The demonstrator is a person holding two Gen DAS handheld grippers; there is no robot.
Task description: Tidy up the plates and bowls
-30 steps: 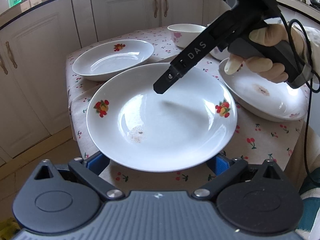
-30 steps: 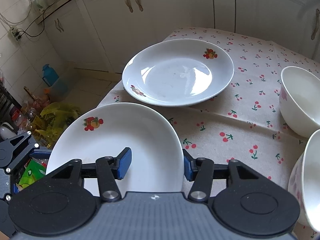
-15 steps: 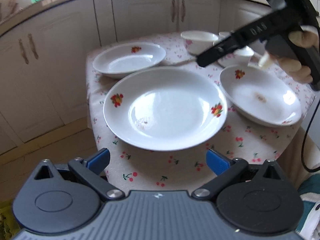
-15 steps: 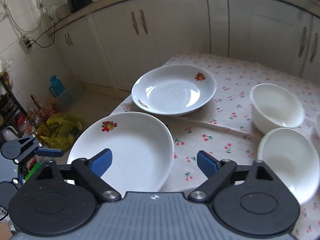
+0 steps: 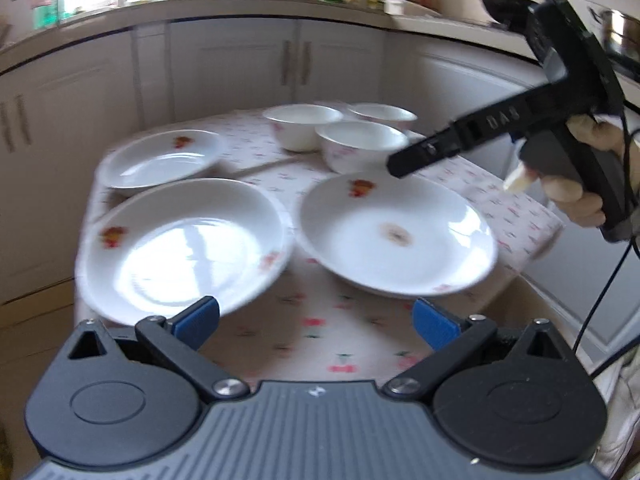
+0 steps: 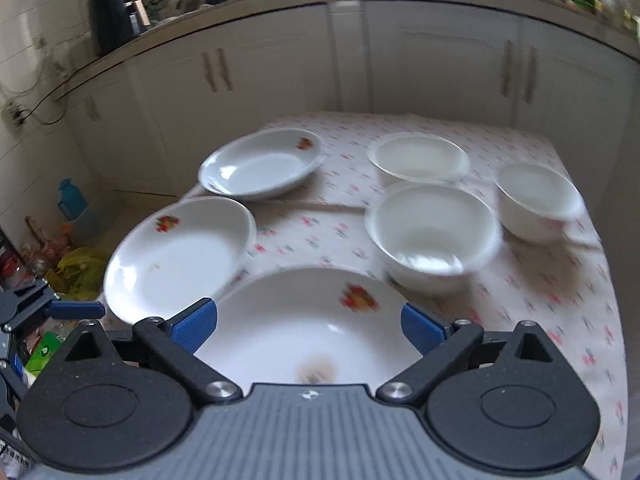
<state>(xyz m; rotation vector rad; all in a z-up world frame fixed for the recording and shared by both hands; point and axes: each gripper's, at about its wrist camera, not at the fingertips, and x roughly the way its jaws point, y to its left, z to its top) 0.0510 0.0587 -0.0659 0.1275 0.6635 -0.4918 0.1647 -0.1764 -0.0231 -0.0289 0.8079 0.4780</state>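
Between the blue pads of the right gripper (image 6: 309, 326), jaws wide & opening more, nothing is gripped; a stained plate (image 6: 296, 332) lies on the table below. Left gripper (image 5: 316, 322) is spread wide too, empty, above the cherry-print cloth (image 5: 320, 332). At 10 o'clock from the right gripper sits a 2nd plate (image 6: 180, 252), at 11 a 3rd (image 6: 262, 164). Three bowls (image 6: 434, 234) cluster from 12 to 2. A hand (image 5: 586, 176) holds the right gripper's handle at 2 o'clock in left wrist view.
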